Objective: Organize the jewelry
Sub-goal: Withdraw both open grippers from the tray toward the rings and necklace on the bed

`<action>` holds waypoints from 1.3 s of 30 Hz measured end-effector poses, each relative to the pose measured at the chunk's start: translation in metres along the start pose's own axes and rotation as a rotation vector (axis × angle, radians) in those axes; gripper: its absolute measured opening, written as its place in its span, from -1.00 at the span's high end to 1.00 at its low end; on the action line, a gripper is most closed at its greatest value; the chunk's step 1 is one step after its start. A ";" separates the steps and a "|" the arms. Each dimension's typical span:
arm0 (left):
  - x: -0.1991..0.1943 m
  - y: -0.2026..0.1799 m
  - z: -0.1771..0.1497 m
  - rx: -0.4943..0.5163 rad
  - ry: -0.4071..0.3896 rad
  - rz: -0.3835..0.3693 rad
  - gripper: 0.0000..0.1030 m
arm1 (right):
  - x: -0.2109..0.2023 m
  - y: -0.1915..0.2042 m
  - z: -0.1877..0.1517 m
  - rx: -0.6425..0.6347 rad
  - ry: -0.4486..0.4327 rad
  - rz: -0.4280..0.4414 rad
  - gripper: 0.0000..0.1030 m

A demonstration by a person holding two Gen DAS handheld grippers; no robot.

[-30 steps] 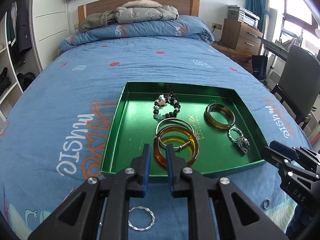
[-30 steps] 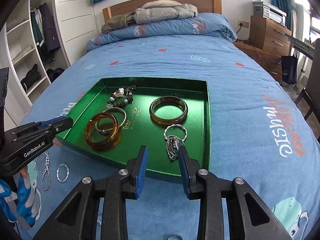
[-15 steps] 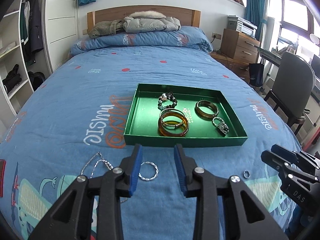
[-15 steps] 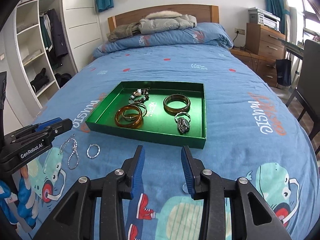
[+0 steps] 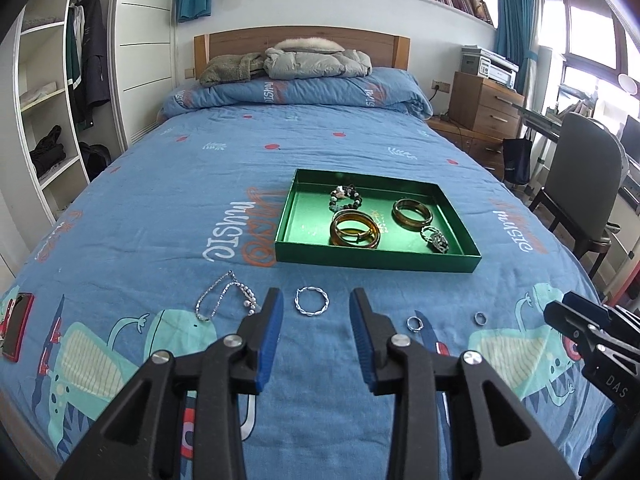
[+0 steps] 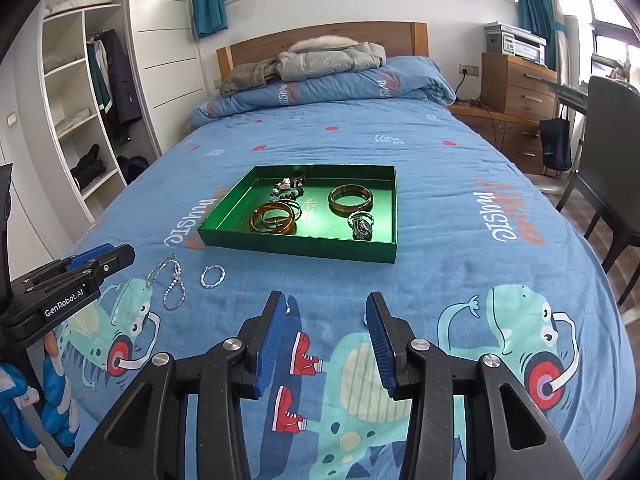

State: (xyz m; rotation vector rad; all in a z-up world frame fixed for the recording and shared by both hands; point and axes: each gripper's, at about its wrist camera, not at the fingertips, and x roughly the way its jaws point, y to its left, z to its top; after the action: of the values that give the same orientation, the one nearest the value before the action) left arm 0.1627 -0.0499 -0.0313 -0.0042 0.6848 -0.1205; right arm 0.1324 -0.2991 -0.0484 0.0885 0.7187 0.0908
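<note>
Left wrist view: twisted silver ring (image 5: 311, 301) lies beyond the empty, parted left claw (image 5: 316, 334).

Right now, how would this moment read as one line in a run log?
left gripper: open, empty | right gripper: opening, empty | green tray: holds bracelets | twisted silver ring, chain: on bedspread

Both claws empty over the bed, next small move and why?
Probably lower the left claw onto the twisted silver ring: it lies on the blanket just ahead of the open fingers, outside the green tray, with nothing held. The right claw is opening over bare blanket.
</note>
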 end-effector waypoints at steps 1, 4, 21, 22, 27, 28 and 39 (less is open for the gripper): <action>-0.004 0.000 -0.001 0.000 -0.009 0.004 0.37 | -0.003 0.000 -0.001 0.001 -0.002 0.000 0.17; -0.013 -0.001 -0.006 0.005 -0.027 0.011 0.37 | -0.012 -0.001 -0.005 0.004 -0.012 -0.002 0.16; -0.060 0.018 -0.027 -0.010 -0.046 0.043 0.37 | -0.057 0.009 -0.022 -0.007 -0.064 -0.007 0.02; -0.062 0.020 -0.029 -0.012 -0.049 0.044 0.37 | -0.059 0.010 -0.023 -0.007 -0.066 -0.010 0.02; -0.068 0.028 -0.035 -0.028 -0.067 0.058 0.22 | -0.065 0.009 -0.028 -0.007 -0.077 -0.016 -0.06; -0.068 0.030 -0.035 -0.035 -0.071 0.061 0.22 | -0.064 0.008 -0.028 -0.006 -0.077 -0.020 -0.06; -0.055 0.037 -0.035 -0.025 -0.079 0.083 0.20 | -0.057 0.001 -0.024 -0.001 -0.094 -0.040 -0.07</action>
State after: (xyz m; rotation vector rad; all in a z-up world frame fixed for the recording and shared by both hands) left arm 0.1024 -0.0052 -0.0253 -0.0043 0.6063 -0.0314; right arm 0.0734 -0.3035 -0.0291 0.0768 0.6266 0.0488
